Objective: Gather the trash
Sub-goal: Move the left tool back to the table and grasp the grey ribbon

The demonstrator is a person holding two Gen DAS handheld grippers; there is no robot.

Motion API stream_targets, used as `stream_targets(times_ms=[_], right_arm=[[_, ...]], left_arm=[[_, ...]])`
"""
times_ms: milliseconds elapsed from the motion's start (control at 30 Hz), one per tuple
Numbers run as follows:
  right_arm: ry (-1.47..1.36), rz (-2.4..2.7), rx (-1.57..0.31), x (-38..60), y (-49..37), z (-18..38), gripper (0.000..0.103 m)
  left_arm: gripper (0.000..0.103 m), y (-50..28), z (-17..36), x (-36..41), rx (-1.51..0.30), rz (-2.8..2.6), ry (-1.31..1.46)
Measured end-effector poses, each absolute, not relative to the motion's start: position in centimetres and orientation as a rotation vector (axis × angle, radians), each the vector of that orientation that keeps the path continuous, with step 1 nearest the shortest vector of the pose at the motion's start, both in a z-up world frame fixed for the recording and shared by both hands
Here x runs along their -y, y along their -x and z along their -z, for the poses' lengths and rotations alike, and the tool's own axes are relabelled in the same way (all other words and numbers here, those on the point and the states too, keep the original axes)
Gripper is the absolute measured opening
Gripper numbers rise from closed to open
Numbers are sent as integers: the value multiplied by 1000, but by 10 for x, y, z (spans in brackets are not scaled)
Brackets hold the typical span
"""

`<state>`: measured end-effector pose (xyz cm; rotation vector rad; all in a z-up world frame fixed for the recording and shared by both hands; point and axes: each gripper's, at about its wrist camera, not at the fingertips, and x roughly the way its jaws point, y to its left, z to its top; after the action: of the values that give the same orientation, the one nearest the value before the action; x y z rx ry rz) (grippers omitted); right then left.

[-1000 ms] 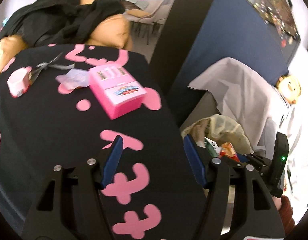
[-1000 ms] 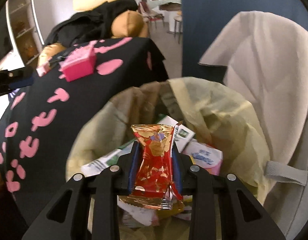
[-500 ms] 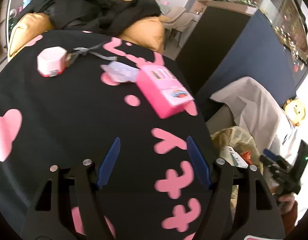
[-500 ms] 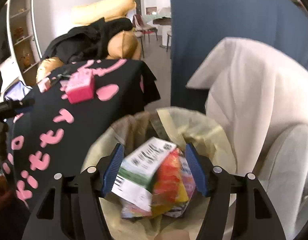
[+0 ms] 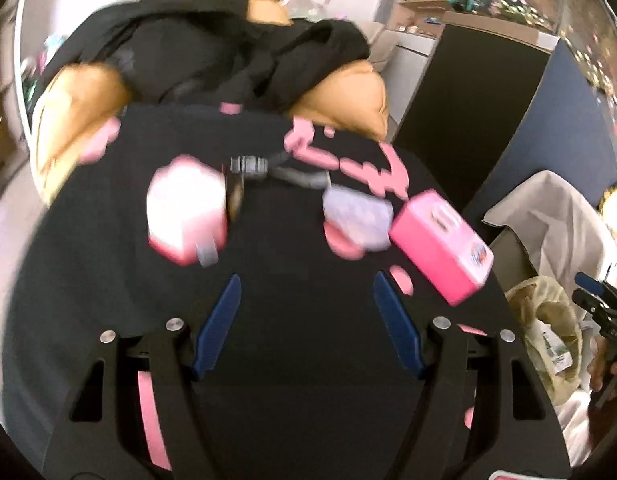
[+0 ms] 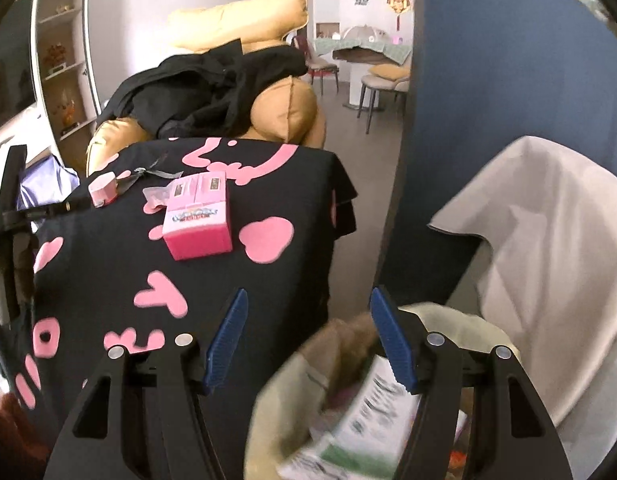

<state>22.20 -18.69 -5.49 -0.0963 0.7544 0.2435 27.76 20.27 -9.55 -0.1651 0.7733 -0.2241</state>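
Several bits of litter lie on the black cloth with pink letters (image 5: 292, 264) that covers the table: a small pink-and-white carton (image 5: 186, 210) toward the far left edge, a crumpled clear wrapper (image 5: 358, 216) near the far right corner, and a pink box (image 5: 442, 246) just beside the wrapper, close to the right edge. A grey tool (image 5: 284, 172), perhaps scissors, lies between the carton and the wrapper, blurred. The left gripper (image 5: 306, 304) hangs above the cloth short of these things, its jaws apart with nothing between them. The right gripper (image 6: 306, 330) is also spread and empty, above the rim of the trash bag (image 6: 292, 396) that stands off the table's right edge with paper packaging (image 6: 372, 428) inside it. The carton looks light and fairly stiff, though thin card would crush under a hard squeeze; taking it across its two flat sides, low on the body, seems safest. The wrapper is probably almost weightless, soft and slick, so a pinch on its bunched middle should hold better than on a loose edge. The box appears rigid and may be too wide except across its narrow sides.
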Motion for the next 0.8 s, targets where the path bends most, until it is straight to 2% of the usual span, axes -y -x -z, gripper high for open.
stream_targets(times_ms=[133,233,300,433,500,533,633,700,800], right_arm=[[98,-272,-775,162,-253,56,61],[91,-296,-781,150,-268,56,61],[93,-290,-788,140,-279,56,61],[90,-292,-827,126,-291,61,61],[86,-312,-846,116,-296,64,61],[84,-340,-863,108,-299,65,61],[91,-458,-867,80,-302,66,61],[126,-498,-841,58,-303,66,61],[215,-543,-794,14,-307,69,60]], left_arm=[[66,-325,80,-198,-732,267,-112],[65,-366,87,-193,-803,293,-264],[57,-388,95,-193,-853,285,-313],[49,-428,116,-197,-976,274,-322],[32,-437,122,-197,-1010,274,-319],[32,-440,123,-198,-1014,276,-310],[22,-435,116,-198,-979,266,-292],[12,-424,101,-204,-936,258,-236],[12,-396,72,-212,-870,251,-133]])
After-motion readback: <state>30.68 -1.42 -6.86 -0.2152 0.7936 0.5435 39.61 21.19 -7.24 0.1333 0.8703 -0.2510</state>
